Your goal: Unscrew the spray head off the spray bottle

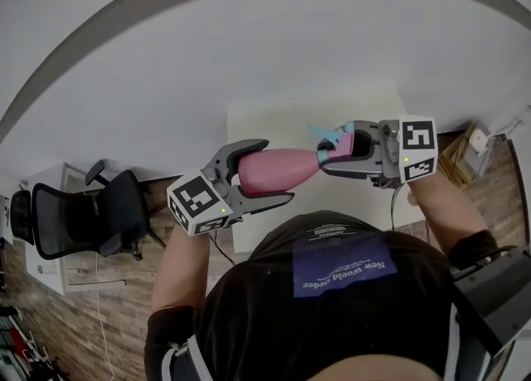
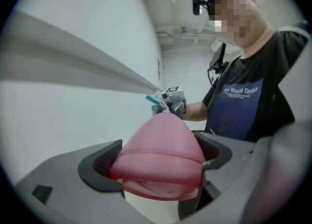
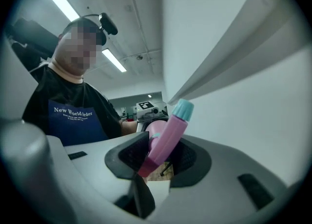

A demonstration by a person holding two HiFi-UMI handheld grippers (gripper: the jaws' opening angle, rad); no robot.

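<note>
A pink spray bottle (image 1: 278,169) is held sideways in the air above a white table (image 1: 282,126). My left gripper (image 1: 264,173) is shut on the bottle's wide body, which fills the left gripper view as a pink dome (image 2: 163,145). At the bottle's neck sits the pink and teal spray head (image 1: 336,143), with my right gripper (image 1: 332,153) shut on it. In the right gripper view the spray head (image 3: 168,135) stands slanted between the dark pads, its teal nozzle (image 3: 183,110) pointing up. The neck joint is hidden by the right jaws.
A black office chair (image 1: 87,213) stands on the wooden floor at the left. A white desk (image 1: 41,230) is beside it. A cardboard box (image 1: 460,151) and cables lie at the right. The person's torso fills the lower middle of the head view.
</note>
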